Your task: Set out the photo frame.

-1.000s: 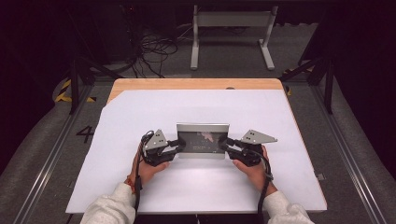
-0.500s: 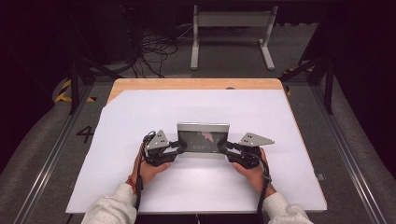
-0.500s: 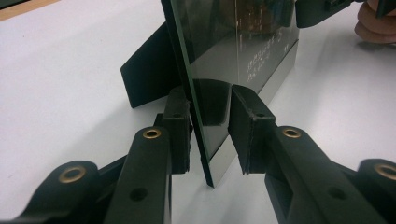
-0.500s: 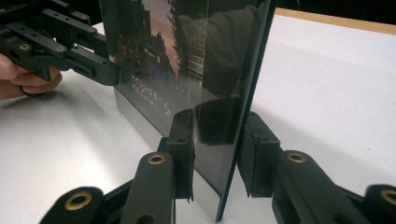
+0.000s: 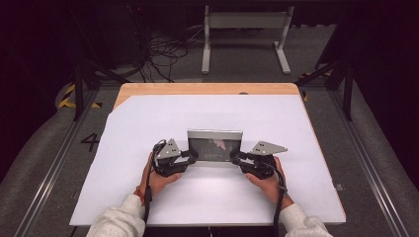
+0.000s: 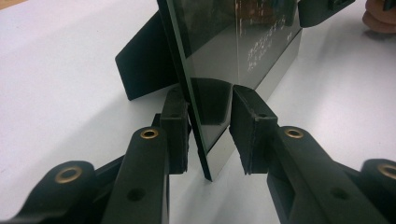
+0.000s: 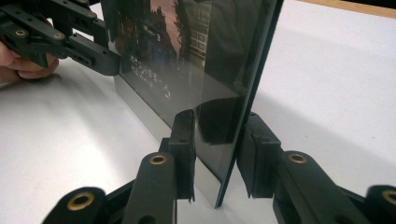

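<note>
Mid-frame, the glass frame [image 5: 215,146] stands between our left gripper [image 6: 208,135] and right gripper [image 7: 217,154], jaws slightly apart around its edges, on the white sheet [image 5: 148,118]

Looks down from above the near table [image 5: 123,197] edge; rides close on each gripper, facing inward; all sharing the glass frame [image 5: 215,147].

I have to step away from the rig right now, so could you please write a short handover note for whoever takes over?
Left gripper: jaws astride the left edge of the picture frame, a gap showing on each side, not clamped.
Right gripper: likewise astride the frame's right edge, jaws open.
Frame: standing upright on its rear stand near the middle of the white table cover, glass front toward the person.
Done: both grippers lined up on the frame's edges.
Left: probably close both and then lift or shift the frame.
</note>
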Motion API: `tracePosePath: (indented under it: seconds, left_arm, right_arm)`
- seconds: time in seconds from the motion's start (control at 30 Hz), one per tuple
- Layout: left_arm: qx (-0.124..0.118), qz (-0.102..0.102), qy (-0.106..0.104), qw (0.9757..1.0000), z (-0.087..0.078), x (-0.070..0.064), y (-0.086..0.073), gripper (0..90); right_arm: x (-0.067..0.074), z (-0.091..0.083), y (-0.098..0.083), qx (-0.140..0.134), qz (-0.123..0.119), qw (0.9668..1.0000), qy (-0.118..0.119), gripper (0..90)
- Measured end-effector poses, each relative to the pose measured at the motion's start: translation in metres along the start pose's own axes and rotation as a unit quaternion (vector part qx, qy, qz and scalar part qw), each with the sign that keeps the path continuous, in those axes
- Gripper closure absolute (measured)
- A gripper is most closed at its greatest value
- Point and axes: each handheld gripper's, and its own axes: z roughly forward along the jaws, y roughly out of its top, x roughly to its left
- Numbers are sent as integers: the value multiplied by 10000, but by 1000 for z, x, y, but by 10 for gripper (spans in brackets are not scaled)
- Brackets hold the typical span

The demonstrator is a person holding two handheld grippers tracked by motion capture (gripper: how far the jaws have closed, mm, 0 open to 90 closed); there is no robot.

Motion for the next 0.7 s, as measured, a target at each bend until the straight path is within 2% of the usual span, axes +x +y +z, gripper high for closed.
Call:
tracePosePath:
  seconds: [0.17, 0.4, 0.57, 0.7]
  left_arm:
    - [52, 68, 75, 9999, -1, -3, 1, 671]
    - [-37, 27, -8, 10000, -5, -1, 1, 664]
    - [-71, 29, -7, 10000, -7, -1, 1, 673]
    - [-105, -37, 10, 9999, -9, 0, 1, 716]
  right_arm:
    - [3, 2, 1, 183, -96, 9997, -98, 671]
    - [0, -2, 2, 98, 21, 9999, -87, 636]
    - [1, -3, 4, 73, -34, 9999, -107, 645]
    - [4, -2, 5, 107, -132, 9997, -179, 624]
